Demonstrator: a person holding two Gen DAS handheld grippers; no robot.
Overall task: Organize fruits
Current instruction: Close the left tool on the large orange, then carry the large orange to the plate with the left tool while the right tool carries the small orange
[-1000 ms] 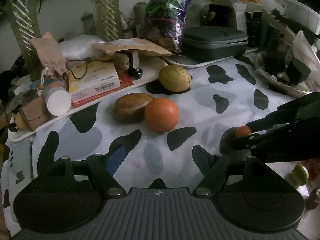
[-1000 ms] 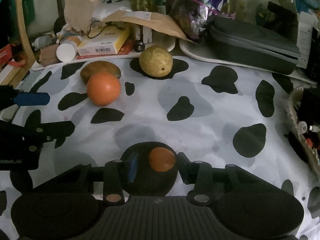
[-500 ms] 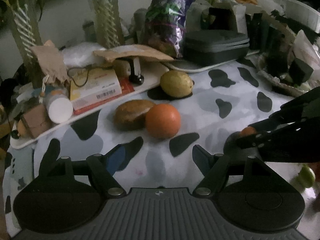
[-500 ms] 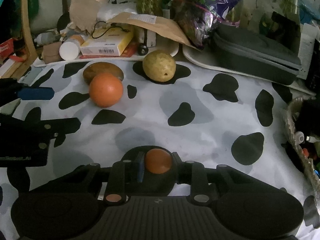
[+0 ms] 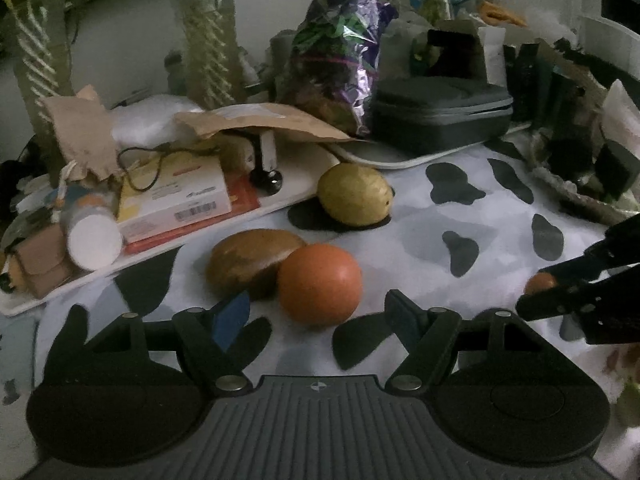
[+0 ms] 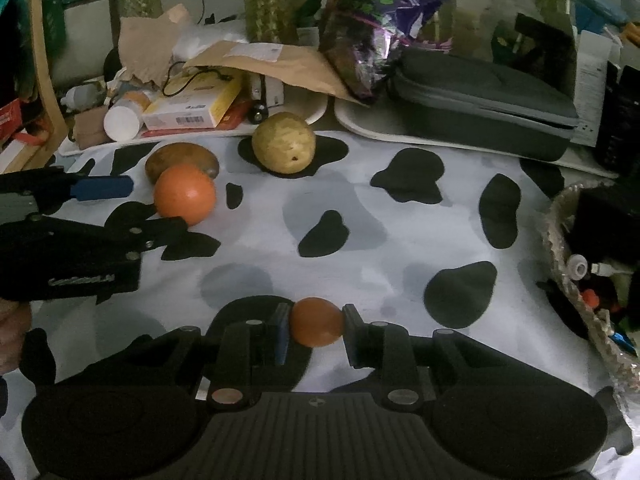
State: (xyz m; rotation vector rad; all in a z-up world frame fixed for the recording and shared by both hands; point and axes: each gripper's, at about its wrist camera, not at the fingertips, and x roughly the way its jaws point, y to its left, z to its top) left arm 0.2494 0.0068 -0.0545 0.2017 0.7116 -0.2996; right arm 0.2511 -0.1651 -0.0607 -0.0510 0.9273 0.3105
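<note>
A large orange lies on the cow-print cloth, touching a brown oval fruit behind it. A yellow-green pear-like fruit lies farther back. My left gripper is open and empty, its fingers either side of the large orange, just short of it. My right gripper is shut on a small orange fruit and holds it just above the cloth.
A white tray with boxes, a bottle and paper bags lines the back left. A dark zip case on another tray and a purple foil bag stand behind. A woven basket of small items sits at the right.
My right gripper closed on the small orange fruit and lifted it slightly. My left gripper moved forward toward the large orange, still open.
</note>
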